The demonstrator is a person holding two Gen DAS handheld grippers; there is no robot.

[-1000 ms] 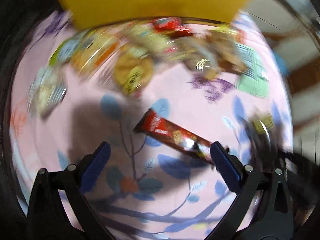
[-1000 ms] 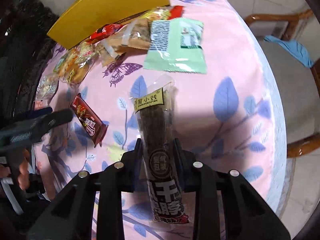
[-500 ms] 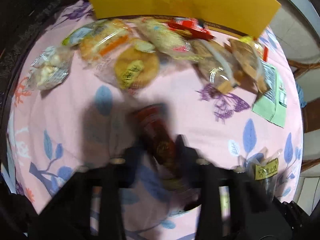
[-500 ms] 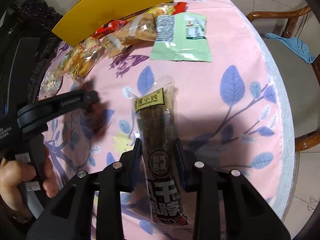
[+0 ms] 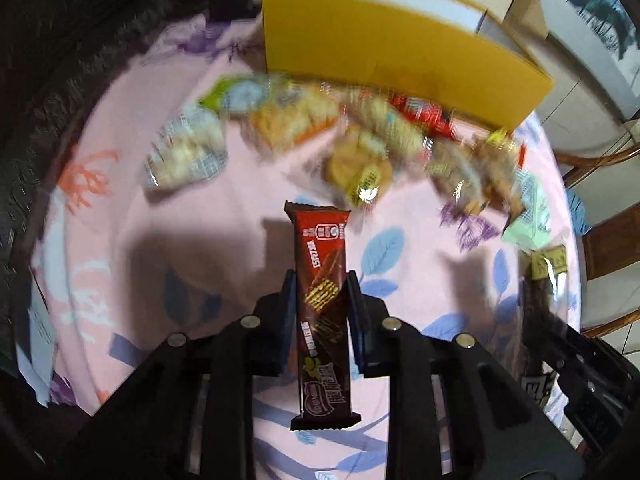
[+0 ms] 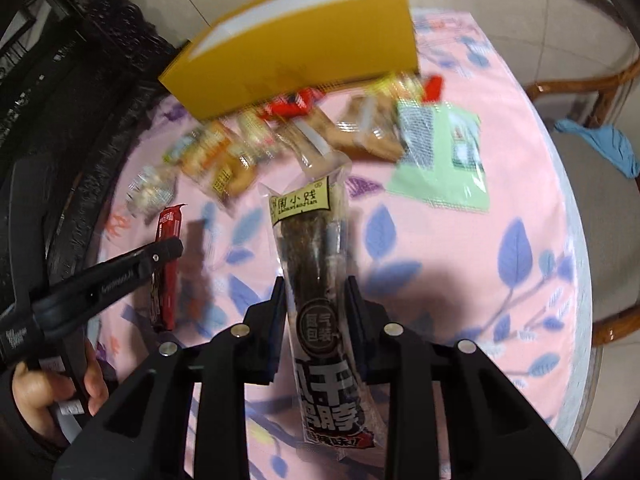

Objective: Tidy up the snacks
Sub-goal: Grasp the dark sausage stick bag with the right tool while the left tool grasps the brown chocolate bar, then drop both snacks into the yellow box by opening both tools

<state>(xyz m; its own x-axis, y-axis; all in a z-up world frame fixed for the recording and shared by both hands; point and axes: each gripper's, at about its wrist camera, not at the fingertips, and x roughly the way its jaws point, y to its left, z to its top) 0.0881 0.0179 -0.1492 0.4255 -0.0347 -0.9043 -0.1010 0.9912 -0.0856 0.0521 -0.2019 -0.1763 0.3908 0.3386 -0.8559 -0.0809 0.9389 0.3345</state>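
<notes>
Left tongs [image 5: 320,280] grip the chocolate wafer bar [image 5: 323,312], right tongs [image 6: 316,286] the dried-meat stick [image 6: 316,264], long axes toward the yellow box [image 5: 384,60] ahead.

**Sharp at the claws, smeared beyond**

Both my wrist views bow hard at the edges, with dark corners round the fisheye circle. Light is fairly bright and comes from above, throwing soft grey shadows on the cloth [image 5: 400,200] just left of my left claw [image 5: 319,280] and left of my right claw [image 6: 315,284]. The bar [image 5: 322,280] between the left pads reads crisp, as does the pack [image 6: 316,264] in the right one. Ahead of each claw the snack pile [image 5: 360,136] is motion-blurred, its wrappers flashing small glints. The box [image 6: 296,52] further ahead is soft-edged, its yellow saturated.
</notes>
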